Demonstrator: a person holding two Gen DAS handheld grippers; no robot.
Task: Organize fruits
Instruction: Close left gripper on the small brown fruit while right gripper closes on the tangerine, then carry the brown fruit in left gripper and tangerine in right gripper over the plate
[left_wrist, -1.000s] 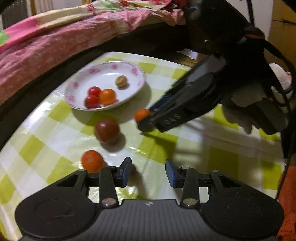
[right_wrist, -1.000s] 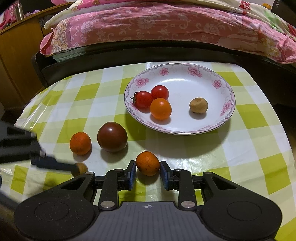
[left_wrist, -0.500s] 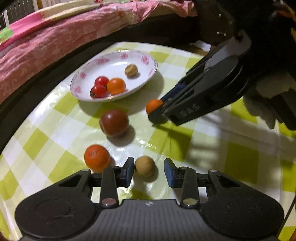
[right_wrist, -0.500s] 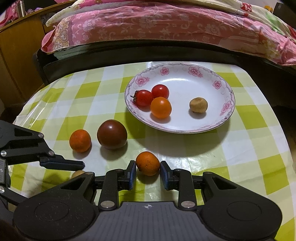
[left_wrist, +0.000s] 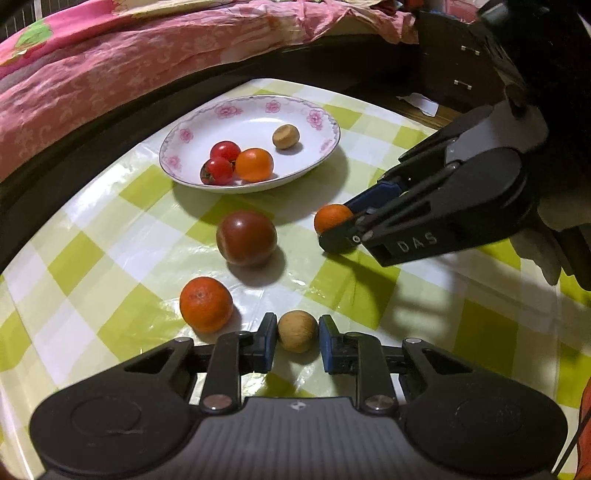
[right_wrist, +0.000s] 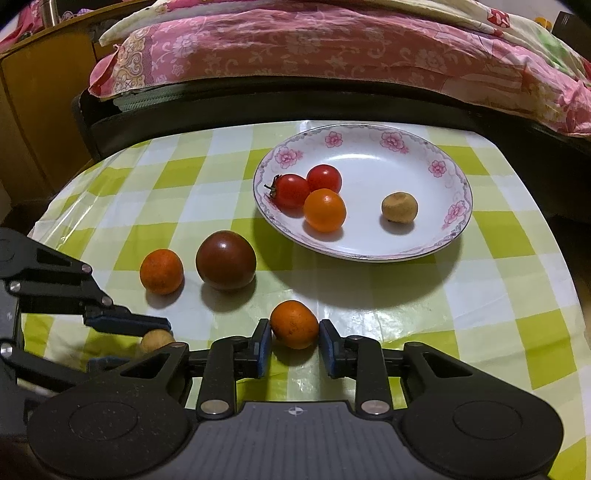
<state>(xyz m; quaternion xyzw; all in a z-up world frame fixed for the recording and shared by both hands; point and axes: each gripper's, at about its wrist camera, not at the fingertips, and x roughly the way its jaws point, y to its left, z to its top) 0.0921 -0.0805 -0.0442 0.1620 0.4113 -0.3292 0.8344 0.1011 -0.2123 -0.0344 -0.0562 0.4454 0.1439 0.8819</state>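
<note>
My left gripper brackets a tan fruit on the counter, pads just beside it. My right gripper sits around a small orange near the plate.

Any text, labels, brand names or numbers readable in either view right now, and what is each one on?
"DAS": pale raised letters on the black side of the right gripper, seen from the left wrist view.
No other text can be read. The plate carries only pink flowers, and the checked tablecloth and pink bedding show patterns only. A small round mark on each camera's own gripper body is a symbol, not lettering.
</note>
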